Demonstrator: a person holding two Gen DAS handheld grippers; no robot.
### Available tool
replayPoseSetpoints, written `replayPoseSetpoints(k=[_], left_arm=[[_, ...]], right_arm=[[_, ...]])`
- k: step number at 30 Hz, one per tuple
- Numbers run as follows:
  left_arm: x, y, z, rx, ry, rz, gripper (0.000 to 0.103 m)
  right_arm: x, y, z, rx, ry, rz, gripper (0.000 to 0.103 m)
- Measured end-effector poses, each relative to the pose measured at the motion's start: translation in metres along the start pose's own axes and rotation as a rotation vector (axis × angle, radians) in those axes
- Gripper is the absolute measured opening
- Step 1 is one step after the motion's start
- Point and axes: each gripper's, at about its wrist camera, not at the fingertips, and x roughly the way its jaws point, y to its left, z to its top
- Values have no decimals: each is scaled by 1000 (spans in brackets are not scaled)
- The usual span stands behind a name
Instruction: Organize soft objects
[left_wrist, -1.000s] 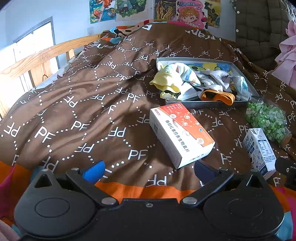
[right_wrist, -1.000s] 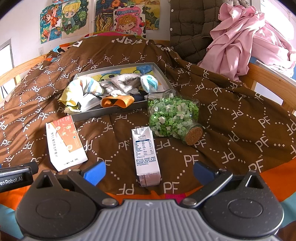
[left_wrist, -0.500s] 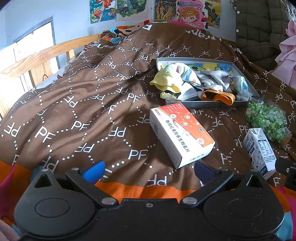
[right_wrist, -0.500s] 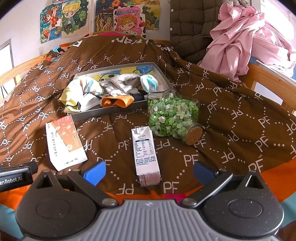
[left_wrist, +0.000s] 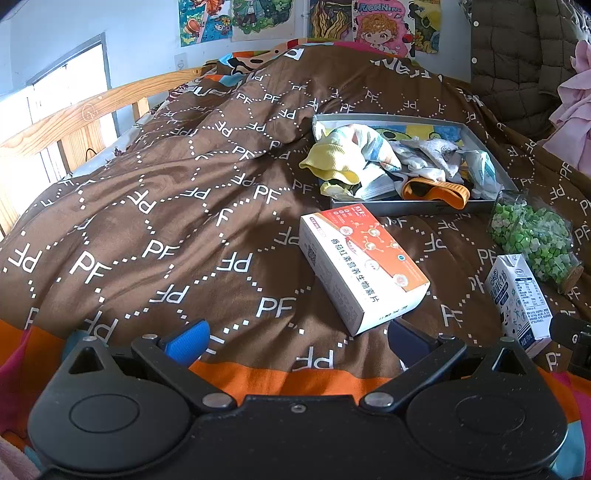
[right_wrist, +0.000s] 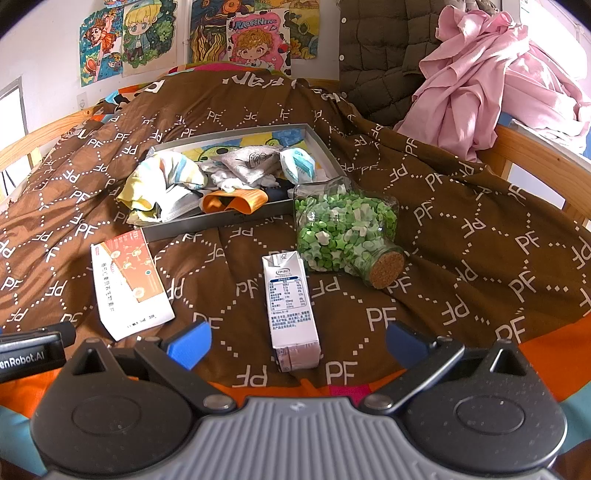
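— What do we record for our left gripper (left_wrist: 297, 338)?

— Black body, two round discs, silver pivot screws, blue pads (left_wrist: 187, 340).

— And our right gripper (right_wrist: 297, 341)?

— Black linkages and discs, grey ribbed centre plate, silver screws, blue fingertips (right_wrist: 189, 343). In its view, white lettering reading "enRobot.AI" marks the left unit's side.

Left gripper (left_wrist: 295, 338) jaws wide apart, empty; orange-white box (left_wrist: 360, 266) lies at 1 o'clock just ahead of its right finger, bare quilt (left_wrist: 155, 221) from 9 to 12 o'clock is free. Right gripper (right_wrist: 299, 339) jaws wide apart, milk carton (right_wrist: 290, 306) lying at 12 o'clock between the fingers, corked jar (right_wrist: 347, 232) at 1 o'clock blocks the tray (right_wrist: 236, 218) front corner. Quilt at 2–3 o'clock is open; tray itself is packed with cloth items (right_wrist: 173, 184).
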Motion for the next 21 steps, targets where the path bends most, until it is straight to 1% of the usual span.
replayPoseSetpoints(k=[16, 21], left_arm=[[1, 0, 0, -3, -1, 1, 102], [2, 4, -2, -6, 36, 13, 102]], right_arm=[[0, 0, 0, 0, 1, 0, 103], [0, 0, 0, -1, 1, -1, 103]])
